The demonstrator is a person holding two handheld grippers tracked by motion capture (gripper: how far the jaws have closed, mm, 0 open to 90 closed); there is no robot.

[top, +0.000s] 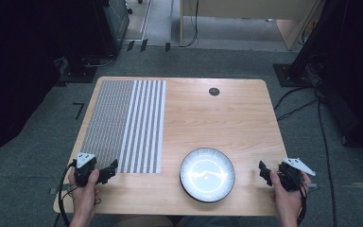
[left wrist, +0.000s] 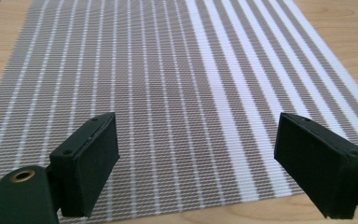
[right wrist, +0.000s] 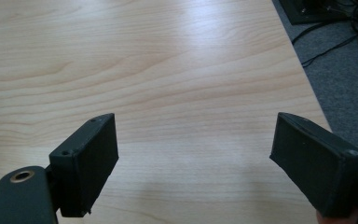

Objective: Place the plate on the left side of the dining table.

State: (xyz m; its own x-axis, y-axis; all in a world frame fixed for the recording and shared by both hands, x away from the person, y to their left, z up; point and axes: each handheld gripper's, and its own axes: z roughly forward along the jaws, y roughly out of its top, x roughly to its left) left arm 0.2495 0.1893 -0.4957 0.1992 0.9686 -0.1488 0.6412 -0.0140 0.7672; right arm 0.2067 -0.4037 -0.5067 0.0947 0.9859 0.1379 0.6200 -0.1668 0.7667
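Just ahead of my left tongs (left wrist: 198,161) the grey woven placemat with white stripes (top: 123,124) lies flat; the glossy dark-rimmed round plate (top: 207,174) sits between both tongs.

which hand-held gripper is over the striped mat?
The left hand-held gripper: its open jaws reach over the mat's near edge. The right hand-held gripper hangs over bare table, right of the plate.

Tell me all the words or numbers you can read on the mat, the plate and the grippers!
None: no words, numbers or signs can be read.
The striped mat has just lines.
The plate shows glare, no print.
The left gripper and right gripper look plain black.
The table is bare wood.
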